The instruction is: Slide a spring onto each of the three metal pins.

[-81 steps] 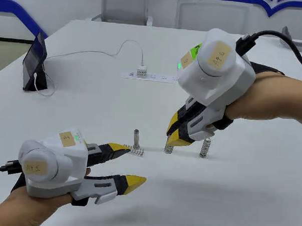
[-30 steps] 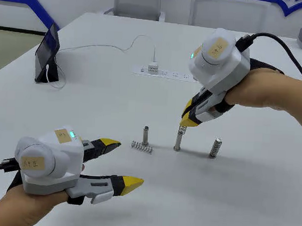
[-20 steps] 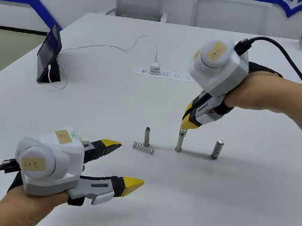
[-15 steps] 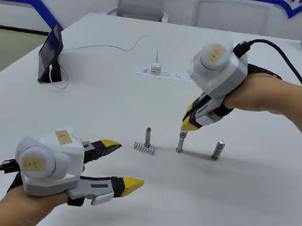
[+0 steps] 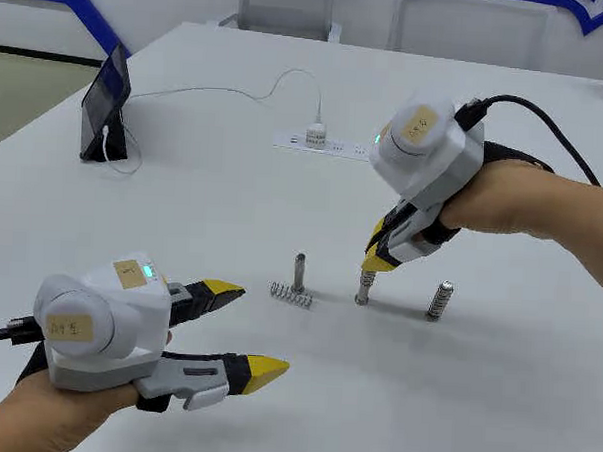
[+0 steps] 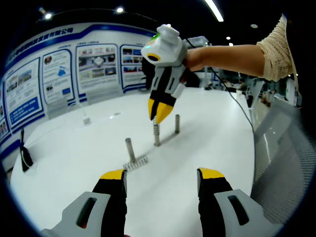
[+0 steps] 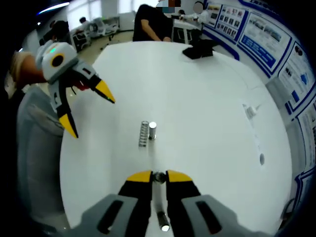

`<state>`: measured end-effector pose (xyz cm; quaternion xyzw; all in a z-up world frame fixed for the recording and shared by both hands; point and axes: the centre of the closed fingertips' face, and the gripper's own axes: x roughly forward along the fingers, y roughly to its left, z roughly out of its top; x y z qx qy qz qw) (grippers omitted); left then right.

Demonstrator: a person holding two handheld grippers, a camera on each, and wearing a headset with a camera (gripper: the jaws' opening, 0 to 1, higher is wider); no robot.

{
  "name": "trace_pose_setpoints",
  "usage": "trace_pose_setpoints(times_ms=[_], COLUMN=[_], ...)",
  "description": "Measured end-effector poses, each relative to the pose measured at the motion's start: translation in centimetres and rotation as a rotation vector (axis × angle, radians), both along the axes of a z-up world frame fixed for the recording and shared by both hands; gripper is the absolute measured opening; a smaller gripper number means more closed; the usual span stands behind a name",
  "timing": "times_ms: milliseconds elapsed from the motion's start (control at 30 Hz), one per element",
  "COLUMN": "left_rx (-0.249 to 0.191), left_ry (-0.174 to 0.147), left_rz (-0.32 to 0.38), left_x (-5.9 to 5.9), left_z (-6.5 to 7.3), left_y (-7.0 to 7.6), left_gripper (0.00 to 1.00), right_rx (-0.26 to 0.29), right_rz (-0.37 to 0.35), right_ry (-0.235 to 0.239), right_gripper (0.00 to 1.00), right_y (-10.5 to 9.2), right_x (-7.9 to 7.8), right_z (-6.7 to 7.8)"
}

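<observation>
Three metal pins stand in a row on the white table [image 5: 182,201]. The left pin [image 5: 300,270] is bare, and a loose spring [image 5: 290,295] lies at its foot. The right pin [image 5: 439,299] wears a spring. My right gripper [image 5: 377,262] hangs over the middle pin [image 5: 362,294], shut on a spring [image 5: 366,279] near the pin's top. In the right gripper view the spring [image 7: 159,177] sits between the yellow tips of my right gripper [image 7: 159,177]. My left gripper [image 5: 249,327] stands open with nothing in it, near the front left, tips toward the pins.
A white power strip [image 5: 320,143] with a plugged charger and cable lies at the back of the table. A dark tablet [image 5: 107,99] stands at the far left. In the left gripper view the bare pin [image 6: 130,148] and loose spring [image 6: 136,163] lie just ahead of my left gripper [image 6: 162,174].
My right gripper has moved down a little along the middle pin with the spring. The left gripper has stayed in place, still open. The head camera has shifted slightly.
</observation>
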<state>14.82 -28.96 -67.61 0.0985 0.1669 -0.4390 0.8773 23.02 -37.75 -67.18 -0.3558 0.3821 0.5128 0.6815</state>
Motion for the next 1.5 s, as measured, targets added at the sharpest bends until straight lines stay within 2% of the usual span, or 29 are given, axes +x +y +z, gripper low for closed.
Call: trace_pose_setpoints(times_ms=[567, 1233, 1500], left_rx=[-0.002, -0.003, -0.003], left_ry=[0.005, 0.007, 0.008], left_rz=[0.004, 0.008, 0.008], left_x=[0.0, 0.1, 0.1], left_z=[-0.3, -0.4, -0.5], left_y=[0.1, 0.1, 0.1], left_gripper=[0.58, 0.58, 0.58], right_rx=[-0.015, -0.025, -0.025], right_rz=[-0.019, -0.021, -0.014], right_ry=[0.024, 0.022, 0.021], right_gripper=[0.12, 0.13, 0.18], right_y=[-0.2, -0.4, -0.4], right_x=[-0.2, -0.1, -0.2], right_z=[-1.7, -3.0, -3.4])
